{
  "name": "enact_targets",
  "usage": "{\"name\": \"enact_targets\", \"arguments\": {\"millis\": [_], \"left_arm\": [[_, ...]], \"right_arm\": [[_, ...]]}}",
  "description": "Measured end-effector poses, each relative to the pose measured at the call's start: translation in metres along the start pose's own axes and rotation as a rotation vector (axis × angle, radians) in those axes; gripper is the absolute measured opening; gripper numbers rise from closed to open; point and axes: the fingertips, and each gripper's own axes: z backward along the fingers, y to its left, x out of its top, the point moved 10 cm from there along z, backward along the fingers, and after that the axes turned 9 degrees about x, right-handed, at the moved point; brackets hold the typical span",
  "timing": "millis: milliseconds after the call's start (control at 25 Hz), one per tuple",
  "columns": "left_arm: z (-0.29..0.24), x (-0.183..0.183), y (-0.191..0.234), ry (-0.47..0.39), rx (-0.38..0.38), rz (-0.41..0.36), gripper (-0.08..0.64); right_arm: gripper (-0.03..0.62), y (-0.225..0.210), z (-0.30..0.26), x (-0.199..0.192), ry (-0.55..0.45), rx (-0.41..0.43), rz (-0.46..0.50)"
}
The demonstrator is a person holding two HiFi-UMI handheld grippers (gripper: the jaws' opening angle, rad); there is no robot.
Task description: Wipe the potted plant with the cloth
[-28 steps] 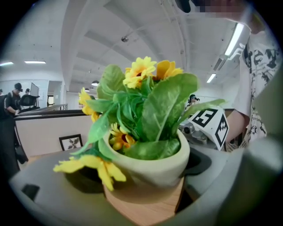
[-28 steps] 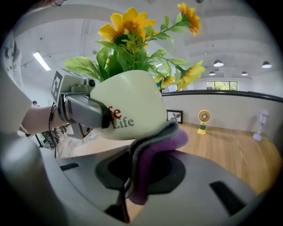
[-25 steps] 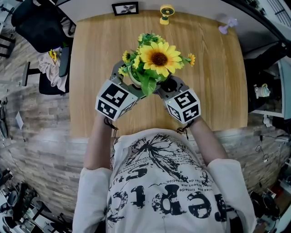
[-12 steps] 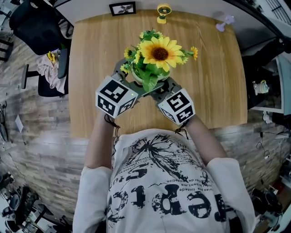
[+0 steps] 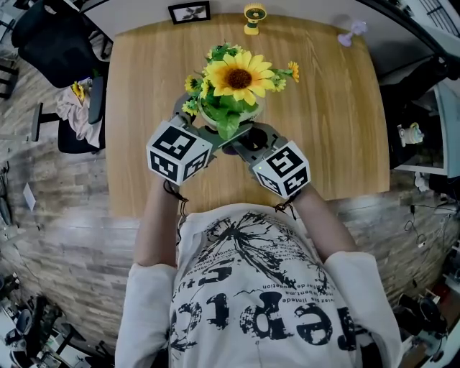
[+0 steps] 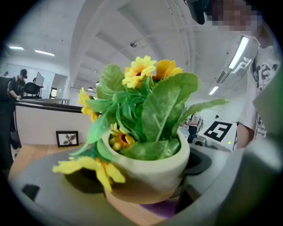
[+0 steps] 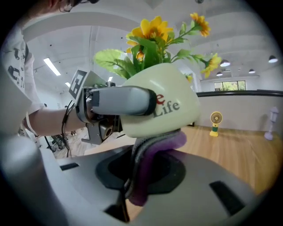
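Note:
A cream pot (image 7: 166, 103) printed "Life" holds a sunflower plant (image 5: 234, 76) and is tilted above the wooden table. My left gripper (image 5: 207, 123) is shut on the pot, its jaws spread wide around the pot's body (image 6: 148, 165); one of its fingers (image 7: 121, 100) lies across the pot's side. My right gripper (image 5: 248, 138) is shut on a purple cloth (image 7: 160, 145), which rises from between the jaws and presses against the pot's underside. A strip of the cloth (image 6: 164, 208) shows below the pot in the left gripper view.
The table (image 5: 338, 129) carries a small framed picture (image 5: 190, 11), a yellow toy fan (image 5: 251, 17) and a pale purple object (image 5: 348, 32) along its far edge. A black chair (image 5: 54, 39) with draped cloth stands left of the table. The person's torso is at the near edge.
The plant and pot have shifted a little away from the person and leftward. My right gripper with the cloth has slid slightly left under the pot. The left gripper keeps its grip.

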Motion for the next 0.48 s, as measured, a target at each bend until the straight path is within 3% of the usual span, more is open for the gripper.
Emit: {"name": "enact_targets", "arguments": {"millis": [480], "left_arm": [[-0.008, -0.019, 0.002, 0.051, -0.002, -0.010, 0.521]], "right_arm": [[0.071, -0.022, 0.021, -0.017, -0.006, -0.061, -0.078]]}}
